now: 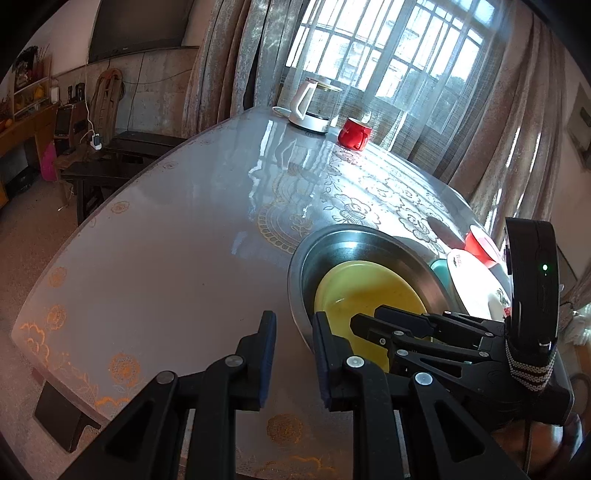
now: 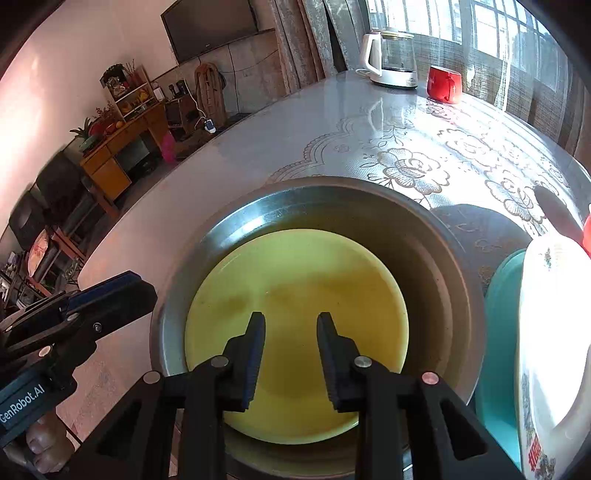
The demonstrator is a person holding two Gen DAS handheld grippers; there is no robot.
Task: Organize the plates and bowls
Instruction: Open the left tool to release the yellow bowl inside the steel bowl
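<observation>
Left gripper (image 1: 293, 334): black, blue-padded fingers a little apart with nothing between them; it hangs over bare tablecloth just left of the basin's rim.
Yellow round plate (image 2: 295, 295): lies flat inside the wide round steel basin (image 2: 436, 236), under and ahead of the right fingertips.
Right gripper (image 2: 291, 338): fingers parted above the plate's near half, gripping nothing; whether the tips touch the plate I cannot tell.
Beside the basin, right: teal plate (image 2: 498, 314) under a white printed bowl (image 2: 554, 314).
Surface: round table (image 1: 166, 240) with a glossy floral lace cover.
Far edge: white-based glass kettle (image 2: 395, 55), red mug (image 2: 443, 84).
Room: curtained barred window (image 1: 391, 51), dark wall-mounted screen (image 2: 210, 26).
</observation>
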